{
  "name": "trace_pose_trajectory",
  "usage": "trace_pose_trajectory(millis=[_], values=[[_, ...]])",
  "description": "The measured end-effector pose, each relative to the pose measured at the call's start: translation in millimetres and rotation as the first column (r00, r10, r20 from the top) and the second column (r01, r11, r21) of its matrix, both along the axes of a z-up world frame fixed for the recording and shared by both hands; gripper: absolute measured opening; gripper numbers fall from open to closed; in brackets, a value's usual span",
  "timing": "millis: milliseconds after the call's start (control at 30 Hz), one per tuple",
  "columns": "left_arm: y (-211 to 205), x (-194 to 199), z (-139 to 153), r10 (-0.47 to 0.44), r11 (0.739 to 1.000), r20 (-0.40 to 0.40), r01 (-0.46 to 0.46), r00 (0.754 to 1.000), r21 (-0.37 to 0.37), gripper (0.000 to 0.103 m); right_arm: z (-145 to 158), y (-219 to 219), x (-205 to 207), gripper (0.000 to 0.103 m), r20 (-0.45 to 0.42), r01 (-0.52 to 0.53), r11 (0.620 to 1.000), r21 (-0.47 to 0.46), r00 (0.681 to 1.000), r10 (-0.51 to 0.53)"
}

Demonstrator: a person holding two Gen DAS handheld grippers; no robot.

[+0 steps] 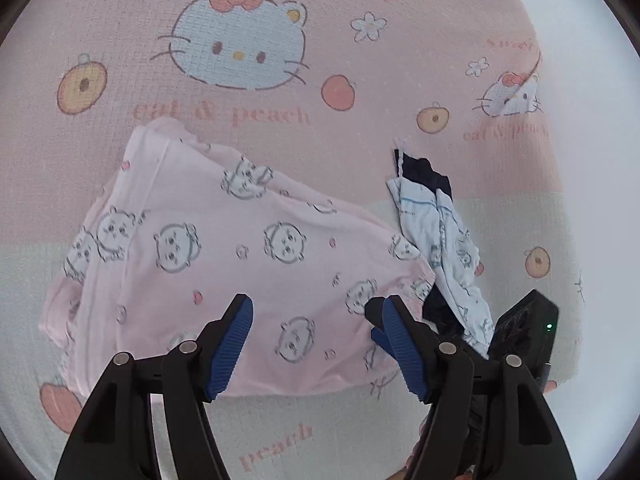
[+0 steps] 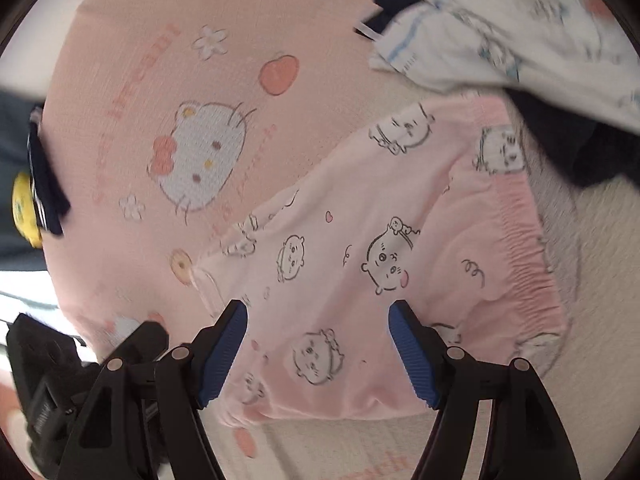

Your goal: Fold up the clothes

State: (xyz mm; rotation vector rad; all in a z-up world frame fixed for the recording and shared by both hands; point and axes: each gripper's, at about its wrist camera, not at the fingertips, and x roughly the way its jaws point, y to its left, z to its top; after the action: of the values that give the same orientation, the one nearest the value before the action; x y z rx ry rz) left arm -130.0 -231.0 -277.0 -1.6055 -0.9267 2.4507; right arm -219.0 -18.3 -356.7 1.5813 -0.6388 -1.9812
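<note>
both grippers angled down over pink shorts [image 1: 240, 248], left gripper [image 1: 316, 312] (jaws apart), right gripper [image 2: 318, 316] seemingly empty

Right gripper open above pink printed shorts on a cartoon-cat bed cover.

The right gripper [image 2: 318, 344], black with blue ribbed pads [image 2: 222, 354], holds its jaws wide apart with nothing between them, above a pale pink cotton garment with cartoon animal prints [image 2: 360, 272] and a gathered elastic waistband [image 2: 516, 248] on its right side. The garment lies flat on a pink waffle-textured bed cover printed with a white cat face, peaches and flowers [image 2: 132, 92]. At upper right, blurred, lies a crumpled white garment with blue print and dark navy trim [image 2: 480, 36]. The other black gripper [image 2: 80, 360] shows at lower left, beside dark clothing with a yellow patch [image 2: 24, 208].
</note>
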Motion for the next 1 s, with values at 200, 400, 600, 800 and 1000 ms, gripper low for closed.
trace_pose_trajectory(millis=[200, 400, 600, 800, 1000], values=[[0, 26, -12, 0.117, 0.988, -0.002, -0.116, 0.993, 0.101, 0.065, 21, 7, 18, 0.073, -0.079, -0.109, 0.987, 0.116, 0.990, 0.119], [4, 54, -28, 0.168, 0.967, 0.042, -0.173, 0.985, 0.190, 0.065, -2, 39, 48, 0.073, 0.086, -0.007, 1.000, 0.030, 0.996, 0.004], [16, 74, -40, 0.143, 0.972, 0.079, -0.155, 0.987, 0.175, 0.065, -3, 59, 64, 0.076, 0.115, 0.055, 0.998, -0.005, 0.992, -0.054], [6, 87, -74, 0.178, 0.922, 0.170, -0.225, 0.969, 0.315, 0.065, -8, 64, 61, 0.076, 0.138, 0.098, 0.995, -0.002, 0.986, -0.097], [-10, 92, -92, 0.254, 0.884, 0.193, -0.309, 0.948, 0.351, 0.065, -24, 73, 57, 0.076, 0.201, 0.177, 0.984, -0.013, 0.965, -0.171]])
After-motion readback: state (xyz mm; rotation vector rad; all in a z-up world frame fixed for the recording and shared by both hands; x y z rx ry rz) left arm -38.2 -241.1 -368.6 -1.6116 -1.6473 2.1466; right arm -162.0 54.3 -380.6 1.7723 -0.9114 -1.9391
